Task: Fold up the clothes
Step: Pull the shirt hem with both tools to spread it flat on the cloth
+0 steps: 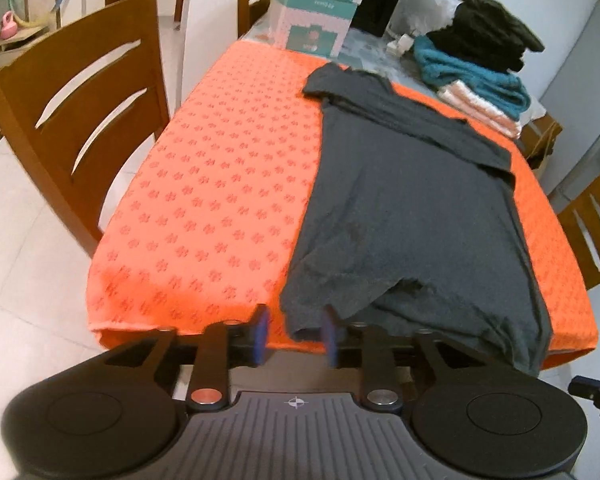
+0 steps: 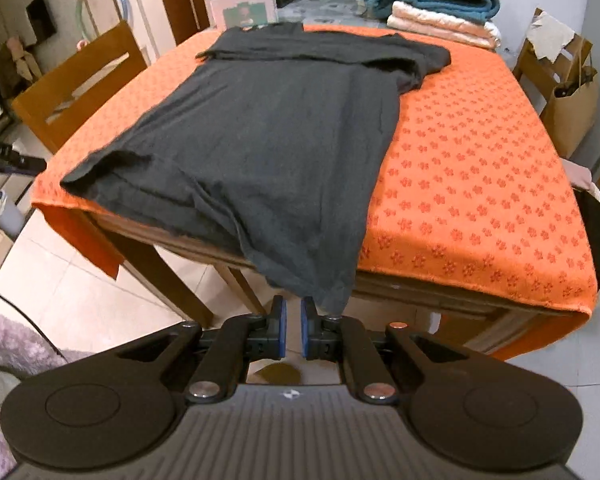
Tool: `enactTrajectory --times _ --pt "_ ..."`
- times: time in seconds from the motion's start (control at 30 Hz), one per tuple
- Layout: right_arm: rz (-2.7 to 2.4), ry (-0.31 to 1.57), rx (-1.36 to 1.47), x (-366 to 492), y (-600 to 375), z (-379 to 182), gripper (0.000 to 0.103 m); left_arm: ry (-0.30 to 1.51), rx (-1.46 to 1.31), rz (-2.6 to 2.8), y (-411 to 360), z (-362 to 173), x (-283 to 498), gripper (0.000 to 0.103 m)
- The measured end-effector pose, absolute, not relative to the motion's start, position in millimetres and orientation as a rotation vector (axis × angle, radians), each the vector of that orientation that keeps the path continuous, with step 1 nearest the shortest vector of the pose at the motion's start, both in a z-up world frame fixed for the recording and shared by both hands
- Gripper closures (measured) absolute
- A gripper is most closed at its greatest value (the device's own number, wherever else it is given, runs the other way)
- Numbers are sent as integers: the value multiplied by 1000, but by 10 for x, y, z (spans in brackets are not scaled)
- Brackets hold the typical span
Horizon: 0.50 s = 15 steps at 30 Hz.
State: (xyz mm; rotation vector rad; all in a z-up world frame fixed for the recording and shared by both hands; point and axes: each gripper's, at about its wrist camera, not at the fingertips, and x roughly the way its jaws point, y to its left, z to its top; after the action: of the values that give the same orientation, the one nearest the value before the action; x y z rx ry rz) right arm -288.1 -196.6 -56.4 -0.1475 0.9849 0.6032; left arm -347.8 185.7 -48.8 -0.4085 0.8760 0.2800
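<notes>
Dark grey T-shirt (image 1: 412,208) lay spread lengthwise on the table, over an orange cloth (image 1: 220,184) printed with small flowers. Collar end pointed at the far edge; hem end reached the near edge and drooped over it.

Left tongs (image 1: 296,334) sat at the near edge, by the hem's left corner. Blue pads (image 1: 262,334) stood moderately apart, a narrow-to-middling gap. Hem corner hung between them, brushing or just in front of the right pad; cannot tell if it touched. No pinch on the fabric there.

Right tongs (image 2: 291,330) hung just below the near edge, under the hem's right corner (image 2: 328,296). Pads (image 2: 281,332) nearly together, only a thin slit between. The drooping corner ended just above and to the right of the tips, by the right finger; nothing visibly clamped in the slit.

Shirt condition: 1 sleeve (image 2: 424,62) splayed toward the right edge, the other sleeve (image 1: 324,84) toward the left near the far edge. Body mostly flat, with wrinkles bunched near the hem.

Beyond the orange cloth, at the far right corner: a pile of folded laundry (image 1: 476,76), with teal pieces over pale pink ones and dark items on top. At the far edge, stacked cardboard boxes (image 1: 320,16) in teal and white.

Wooden chair (image 1: 80,120) stood along the left edge, another chair (image 1: 592,232) by the right edge. A brown paper bag (image 2: 572,116) stood past the right edge. Floor of pale tiles (image 1: 28,248).
</notes>
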Motion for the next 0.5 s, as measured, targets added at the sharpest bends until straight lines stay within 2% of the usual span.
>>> enactTrajectory --times 0.07,0.2,0.5 --pt "593 966 -139 -2791 -1929 -503 92 886 -369 256 1799 -512 -3387 54" --pt "596 925 -179 -2655 -1760 -491 72 938 -199 221 1593 -662 -3230 53" --pt "659 908 -431 -2712 -1297 -907 69 998 34 180 1400 -940 -3131 47"
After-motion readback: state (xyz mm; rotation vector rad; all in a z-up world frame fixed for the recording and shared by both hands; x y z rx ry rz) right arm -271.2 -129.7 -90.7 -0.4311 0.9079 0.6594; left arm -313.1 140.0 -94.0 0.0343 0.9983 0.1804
